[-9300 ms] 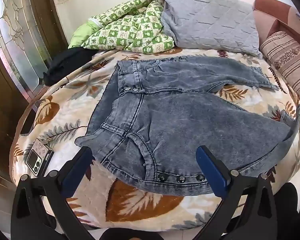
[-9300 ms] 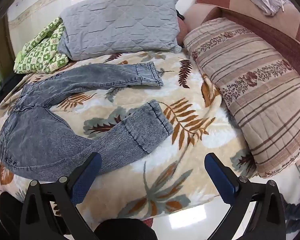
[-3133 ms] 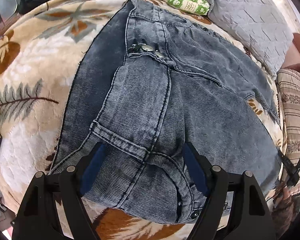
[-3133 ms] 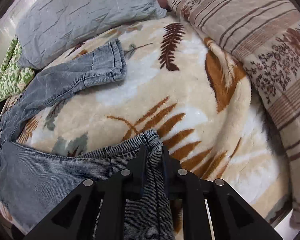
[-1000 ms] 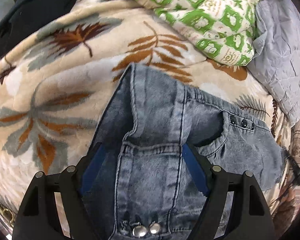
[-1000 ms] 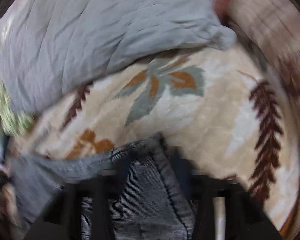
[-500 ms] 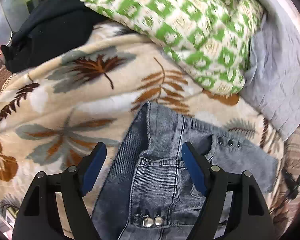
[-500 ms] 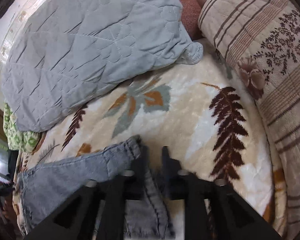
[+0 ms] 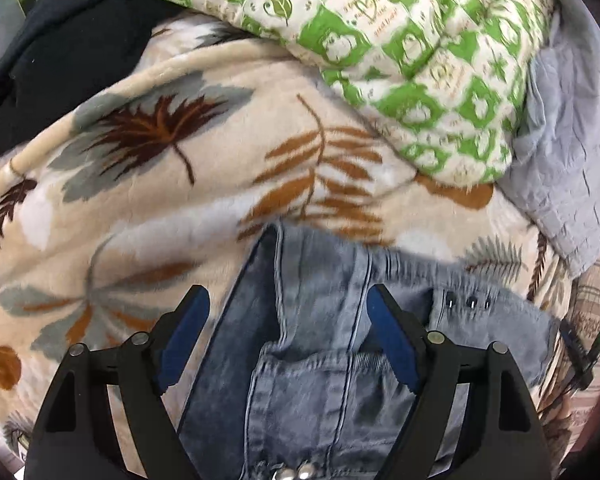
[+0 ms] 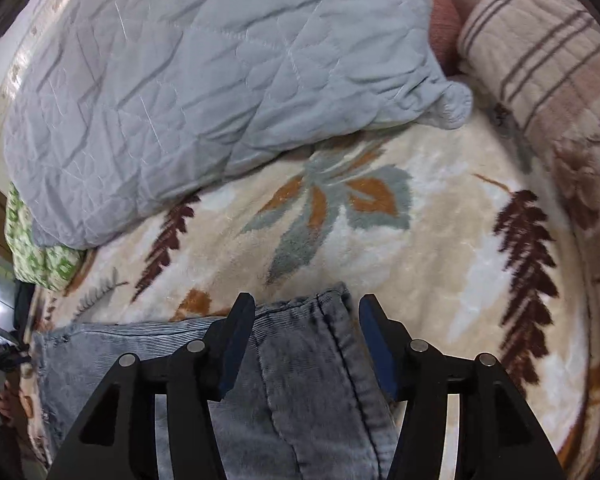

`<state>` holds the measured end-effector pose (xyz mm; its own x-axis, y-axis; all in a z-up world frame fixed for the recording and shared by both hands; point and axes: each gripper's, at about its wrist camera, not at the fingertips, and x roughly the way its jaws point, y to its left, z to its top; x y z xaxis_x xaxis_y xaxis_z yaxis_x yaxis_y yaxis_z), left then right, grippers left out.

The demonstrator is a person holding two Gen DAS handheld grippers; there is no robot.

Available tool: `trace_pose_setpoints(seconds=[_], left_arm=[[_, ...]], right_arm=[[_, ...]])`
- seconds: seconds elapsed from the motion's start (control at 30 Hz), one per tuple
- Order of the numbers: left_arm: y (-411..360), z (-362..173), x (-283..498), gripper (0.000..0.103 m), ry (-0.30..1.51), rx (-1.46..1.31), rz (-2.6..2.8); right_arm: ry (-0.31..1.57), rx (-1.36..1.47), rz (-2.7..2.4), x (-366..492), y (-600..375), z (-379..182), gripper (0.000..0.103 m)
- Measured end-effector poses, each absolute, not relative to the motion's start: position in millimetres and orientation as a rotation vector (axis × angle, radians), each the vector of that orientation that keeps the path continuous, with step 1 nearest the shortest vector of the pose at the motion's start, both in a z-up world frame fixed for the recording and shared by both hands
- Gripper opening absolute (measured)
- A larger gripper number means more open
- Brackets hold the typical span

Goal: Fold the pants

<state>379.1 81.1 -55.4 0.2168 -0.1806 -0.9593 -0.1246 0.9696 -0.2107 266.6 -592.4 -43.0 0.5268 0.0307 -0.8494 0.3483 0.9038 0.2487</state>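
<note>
Released since half a second ago, the jeans [image 10: 300,380] lie folded on the leaf-print blanket [image 10: 440,240], their hem at 12 o'clock between the spread, empty right gripper [image 10: 306,312], their waistband under the wide-open, empty left gripper [image 9: 288,312].

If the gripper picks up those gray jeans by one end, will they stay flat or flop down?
Probably flop. The jeans already lie in soft folds and creases on the blanket, so they would likely droop. The denim looks thick with heavy seams at the cuff, so it may feel fairly weighty. Its ribbed surface likely won't slip easily.
</note>
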Motion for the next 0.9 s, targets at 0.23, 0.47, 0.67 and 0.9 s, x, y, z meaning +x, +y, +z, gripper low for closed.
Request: trace_pose_setpoints(seconds=[0.23,0.47,0.67,0.9], left_arm=[[79.6,-74.6,402.5,0.081,1.374,-0.232,-0.015],[65.0,-94.0,400.3,0.082,1.389,-0.239,-0.111],[37.3,-85.4,384.0,0.033,1.323,-0.093,-0.178],[13.0,-46.3,350.5,0.013,1.139,0.051,-0.112]], right_arm=[[1.021,0.42,-0.185,270.2,-593.0,-61.0,0.06],[1.032,0.376,-0.13,271.7,-580.8,-62.6,0.067],[1.037,0.28,-0.213,263.8,-575.3,-60.7,0.023],[0.959,0.252,-0.253,239.2,-567.9,-31.2,0.009]])
